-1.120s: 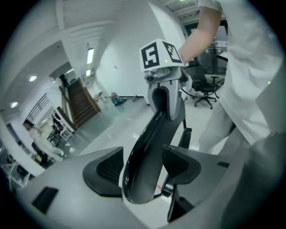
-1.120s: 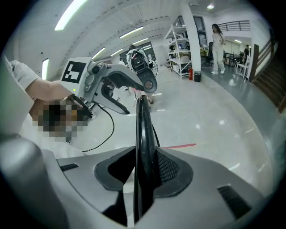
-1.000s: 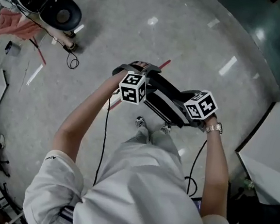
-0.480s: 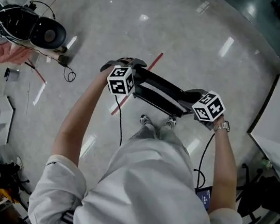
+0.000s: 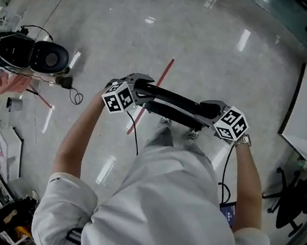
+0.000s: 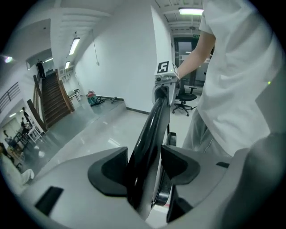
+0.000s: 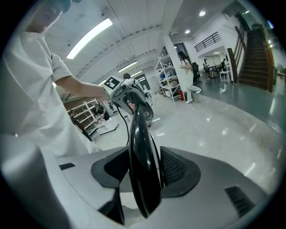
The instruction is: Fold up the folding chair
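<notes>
Since a second ago the chair [image 5: 171, 102] has swung from a slant to lie almost level across the head view, and it shows a thinner edge. The jaws of the right gripper [image 7: 144, 167] have just been opening, with the chair's glossy black edge between them.

One grey polished floor [image 5: 221, 49] fills the scene. One person [image 5: 164, 206] in a white shirt stands on it with both arms stretched forward. The single chair, black and folded flat, is held in front of the person's waist, above two shoes [image 5: 166, 122], with a gripper at each end. One office chair [image 5: 296, 203] stands at the right edge. One black round object [image 5: 35, 54] lies well apart at the left.

There are two grippers. The left gripper [image 6: 144, 157] clamps one end of the chair, its pads set against either side of the black panel and the pale rail beside it. The right gripper grips the other end, the edge wedged between its two pads.

Each gripper carries one cube, the left cube [image 5: 118, 97] and the right cube [image 5: 232, 124]. Their faces are printed with black-and-white square markers in block patterns.

One red strip [image 5: 163, 75] on the floor runs under the chair's left end. One watch [image 5: 244, 140] sits on the right wrist.
</notes>
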The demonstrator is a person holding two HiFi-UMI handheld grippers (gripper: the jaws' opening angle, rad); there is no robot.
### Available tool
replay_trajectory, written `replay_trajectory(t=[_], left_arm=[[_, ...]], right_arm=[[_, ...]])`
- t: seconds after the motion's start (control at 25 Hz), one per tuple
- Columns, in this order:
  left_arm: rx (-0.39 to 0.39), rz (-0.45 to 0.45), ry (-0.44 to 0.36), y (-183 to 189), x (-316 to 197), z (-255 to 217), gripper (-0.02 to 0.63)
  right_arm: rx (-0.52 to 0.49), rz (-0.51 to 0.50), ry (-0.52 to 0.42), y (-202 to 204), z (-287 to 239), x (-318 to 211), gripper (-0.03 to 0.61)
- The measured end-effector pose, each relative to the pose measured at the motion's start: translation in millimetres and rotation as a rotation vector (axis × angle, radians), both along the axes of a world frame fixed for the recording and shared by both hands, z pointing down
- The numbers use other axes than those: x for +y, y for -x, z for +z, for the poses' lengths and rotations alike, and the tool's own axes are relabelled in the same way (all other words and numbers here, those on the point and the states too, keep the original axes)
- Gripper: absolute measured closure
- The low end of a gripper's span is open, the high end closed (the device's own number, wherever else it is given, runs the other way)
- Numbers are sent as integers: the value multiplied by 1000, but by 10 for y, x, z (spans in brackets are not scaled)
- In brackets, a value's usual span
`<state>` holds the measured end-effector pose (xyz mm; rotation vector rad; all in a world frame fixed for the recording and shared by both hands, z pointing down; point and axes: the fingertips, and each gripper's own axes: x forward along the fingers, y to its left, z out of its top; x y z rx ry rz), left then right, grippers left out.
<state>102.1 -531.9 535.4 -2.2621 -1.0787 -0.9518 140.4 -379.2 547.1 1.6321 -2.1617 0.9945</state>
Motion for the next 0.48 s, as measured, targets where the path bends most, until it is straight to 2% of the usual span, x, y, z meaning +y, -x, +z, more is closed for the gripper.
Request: replay_trajectory(t=[0.04, 0.12, 0.2, 0.24, 0.36, 0.44, 0.48], left_arm=[[5, 14, 39, -8, 7, -31, 370], [19, 38, 85, -11, -37, -45, 370], [15, 54, 89, 48, -200, 55, 368], [-1, 62, 73, 97, -328, 157, 370], [-58, 129, -32, 256, -730, 548, 368], [-62, 170, -30, 282, -756, 665, 370], [-61, 188, -2, 265, -669, 664, 370]], right_arm=[[31, -21, 26, 7, 40, 10, 399], [154, -105, 124, 60, 179, 44, 381], [262, -185, 232, 105, 331, 88, 359], [282, -195, 266, 100, 385, 92, 359], [259, -138, 302, 65, 446, -16, 361], [262, -94, 324, 60, 457, -78, 372], [275, -79, 337, 51, 466, -82, 403]])
